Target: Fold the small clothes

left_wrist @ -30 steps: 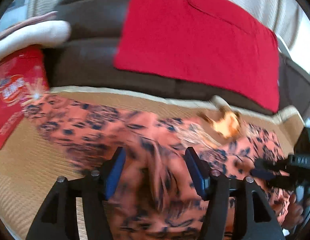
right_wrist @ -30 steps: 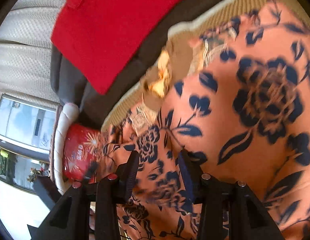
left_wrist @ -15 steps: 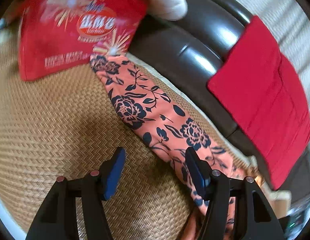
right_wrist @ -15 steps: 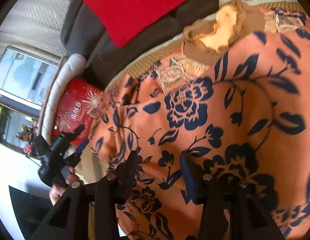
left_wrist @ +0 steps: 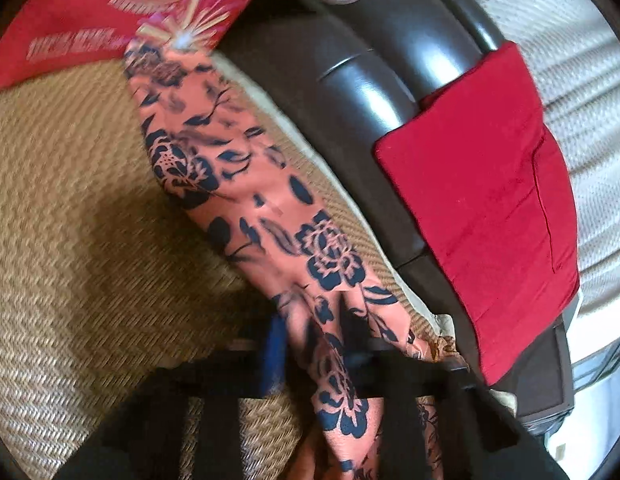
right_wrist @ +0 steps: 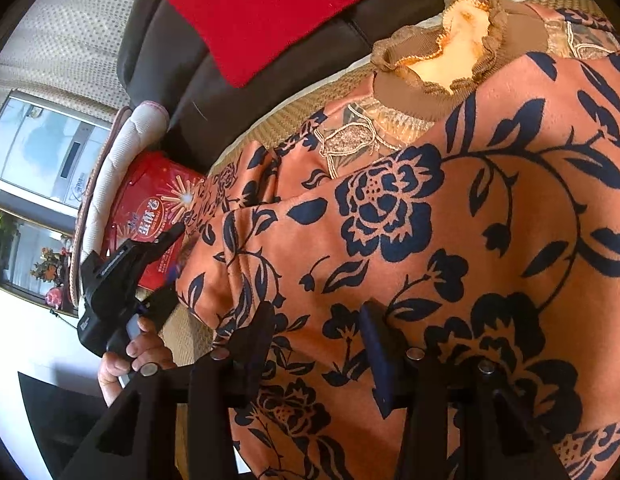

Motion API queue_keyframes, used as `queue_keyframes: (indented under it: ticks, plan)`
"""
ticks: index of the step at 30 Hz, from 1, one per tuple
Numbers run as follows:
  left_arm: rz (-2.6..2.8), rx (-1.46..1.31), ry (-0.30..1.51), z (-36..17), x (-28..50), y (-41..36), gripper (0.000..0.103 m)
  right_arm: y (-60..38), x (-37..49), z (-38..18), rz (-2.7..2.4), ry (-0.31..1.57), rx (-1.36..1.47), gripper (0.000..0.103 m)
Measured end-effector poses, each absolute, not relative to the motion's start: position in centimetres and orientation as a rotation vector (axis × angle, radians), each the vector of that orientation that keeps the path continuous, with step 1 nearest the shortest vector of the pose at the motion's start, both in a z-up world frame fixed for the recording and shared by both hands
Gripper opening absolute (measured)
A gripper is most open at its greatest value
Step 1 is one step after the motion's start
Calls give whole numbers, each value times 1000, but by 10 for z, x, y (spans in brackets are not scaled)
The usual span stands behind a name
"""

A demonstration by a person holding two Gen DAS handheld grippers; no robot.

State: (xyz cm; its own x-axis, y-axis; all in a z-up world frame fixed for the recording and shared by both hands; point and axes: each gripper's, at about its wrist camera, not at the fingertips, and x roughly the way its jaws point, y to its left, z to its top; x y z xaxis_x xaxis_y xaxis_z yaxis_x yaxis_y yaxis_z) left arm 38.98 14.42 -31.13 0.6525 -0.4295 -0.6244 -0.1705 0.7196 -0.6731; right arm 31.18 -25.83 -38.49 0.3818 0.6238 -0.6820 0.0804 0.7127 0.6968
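Orange floral sweater sleeve (left_wrist: 270,216) lay pinched between the left gripper (left_wrist: 310,344) fingers, while the right gripper (right_wrist: 317,336) hovered open above; a loose pinch could slip.

You have 1 floral garment (right_wrist: 449,240), orange-pink with dark blue flowers, spread on 1 woven mat (left_wrist: 70,200). It has 1 brown ruffled collar (right_wrist: 449,64), and 1 sleeve (left_wrist: 246,184) extends toward the far left. You hold 2 grippers: 1 left gripper (left_wrist: 313,344) and 1 right gripper (right_wrist: 317,340). At the far left there is 1 red printed bag (left_wrist: 90,20). On the far side, count 1 dark sofa (left_wrist: 369,92), 1 red cloth (left_wrist: 489,184) draped over it and 1 white cushion (right_wrist: 122,148).
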Motion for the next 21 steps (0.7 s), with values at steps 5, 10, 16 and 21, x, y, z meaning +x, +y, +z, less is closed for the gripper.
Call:
queue_keyframes:
  ticks: [5,10,16,21]
  plan:
    - [-174,-645,767,-283,382,119,6,-267,307,-387,394,1164,750,48]
    - [-333,-278,666,-232,353,29,6,-293,301,-376,376,1115,788,48]
    - [-588,405,767,-272,277,-137,13,-369,288,-354,217,971,861,54]
    - [-576,629,792,-300,241,-149,25,-419,274,-350,141,900,967,59]
